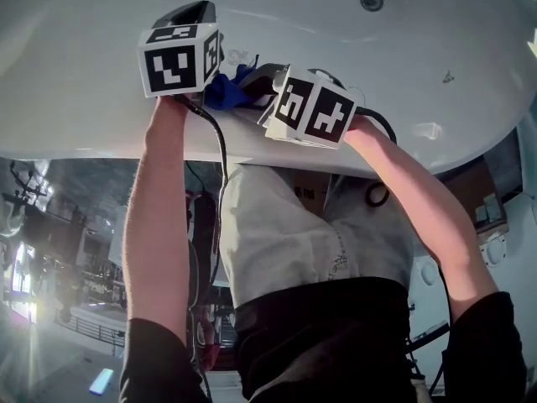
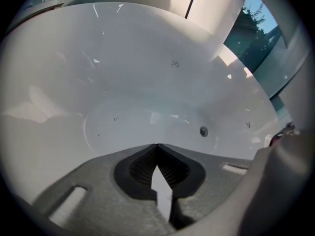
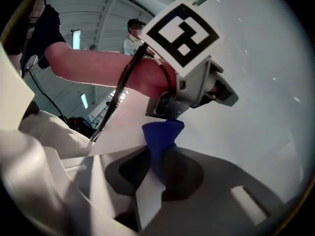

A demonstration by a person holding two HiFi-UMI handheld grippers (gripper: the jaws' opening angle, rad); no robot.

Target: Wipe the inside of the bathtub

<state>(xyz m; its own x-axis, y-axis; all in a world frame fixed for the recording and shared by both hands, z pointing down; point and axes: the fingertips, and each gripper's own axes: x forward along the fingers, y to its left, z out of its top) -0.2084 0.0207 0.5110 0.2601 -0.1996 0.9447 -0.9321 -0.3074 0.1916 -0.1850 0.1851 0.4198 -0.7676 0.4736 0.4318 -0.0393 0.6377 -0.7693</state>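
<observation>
The white bathtub [image 1: 403,74] fills the top of the head view, with its round drain [image 1: 372,0] far off. My right gripper [image 3: 160,151] is shut on a blue cloth [image 3: 162,132], which sticks out beyond the jaw tips just above the tub's inner wall. In the head view the blue cloth [image 1: 225,91] shows between the two marker cubes. My left gripper [image 2: 156,146] is shut with nothing between its jaws and points at the tub floor and the drain [image 2: 204,131]. From the right gripper view, the left gripper [image 3: 202,85] hangs just beyond the cloth.
The tub's near rim [image 1: 101,145] runs under both forearms. Small dark specks [image 2: 175,63] mark the tub's wall. A glass panel [image 2: 256,38] stands past the tub's far right end. A person [image 3: 132,36] stands in the background.
</observation>
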